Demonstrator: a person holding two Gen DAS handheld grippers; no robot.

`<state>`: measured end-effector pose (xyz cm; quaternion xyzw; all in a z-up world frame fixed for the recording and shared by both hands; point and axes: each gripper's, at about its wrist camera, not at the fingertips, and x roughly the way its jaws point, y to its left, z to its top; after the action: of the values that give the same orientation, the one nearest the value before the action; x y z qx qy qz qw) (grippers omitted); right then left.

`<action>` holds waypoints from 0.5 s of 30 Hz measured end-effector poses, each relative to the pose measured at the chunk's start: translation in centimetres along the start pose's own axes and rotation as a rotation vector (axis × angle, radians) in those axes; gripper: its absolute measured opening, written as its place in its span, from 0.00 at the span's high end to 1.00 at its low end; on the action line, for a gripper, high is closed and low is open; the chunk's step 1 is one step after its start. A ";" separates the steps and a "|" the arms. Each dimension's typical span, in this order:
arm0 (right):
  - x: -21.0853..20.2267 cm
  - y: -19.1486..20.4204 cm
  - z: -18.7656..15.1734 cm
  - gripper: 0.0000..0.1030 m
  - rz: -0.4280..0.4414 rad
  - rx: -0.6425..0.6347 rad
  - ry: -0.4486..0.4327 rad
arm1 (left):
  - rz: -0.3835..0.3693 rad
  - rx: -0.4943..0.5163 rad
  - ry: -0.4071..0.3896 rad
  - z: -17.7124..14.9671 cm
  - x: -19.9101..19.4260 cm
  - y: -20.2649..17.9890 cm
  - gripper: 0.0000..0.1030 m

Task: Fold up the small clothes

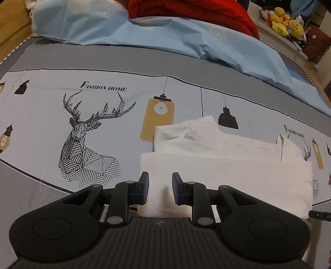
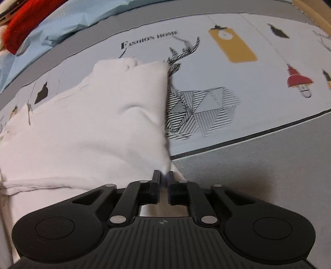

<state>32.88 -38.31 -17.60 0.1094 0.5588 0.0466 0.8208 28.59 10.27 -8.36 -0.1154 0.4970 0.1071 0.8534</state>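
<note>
A white garment [image 1: 227,171] lies partly folded on the printed bedsheet [image 1: 103,124], with a folded layer at the front and a rumpled part behind. My left gripper [image 1: 160,187] is open, its blue pads either side of the garment's near left edge, with cloth between them. In the right wrist view the same white garment [image 2: 93,124] fills the left half. My right gripper [image 2: 164,178] is shut on the garment's near right corner, which is lifted a little off the sheet.
A light blue quilt [image 1: 144,35] and a red blanket [image 1: 186,12] lie at the far side of the bed. Yellow plush toys [image 1: 287,22] sit on a shelf at the far right. A wooden bed frame [image 1: 10,27] borders the left.
</note>
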 end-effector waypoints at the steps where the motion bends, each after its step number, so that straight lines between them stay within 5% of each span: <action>1: -0.7 -0.5 0.3 0.96 0.013 0.033 -0.015 | 0.000 -0.001 0.001 0.0 0.0 0.1 0.74; 11: -3.1 -2.5 2.7 1.00 -0.085 0.121 -0.078 | -0.020 0.009 0.030 -0.2 0.6 0.5 0.74; 13: -3.5 -3.0 3.1 0.96 -0.043 0.182 -0.165 | -0.014 0.002 0.034 -0.2 0.8 0.7 0.74; 15: -3.1 -3.4 3.8 0.73 0.014 0.244 -0.226 | -0.009 -0.002 0.038 -0.2 1.0 0.8 0.74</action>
<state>35.07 -42.70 -14.22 0.2167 0.4636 -0.0286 0.8587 28.69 11.06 -9.38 -0.1205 0.5127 0.1017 0.8440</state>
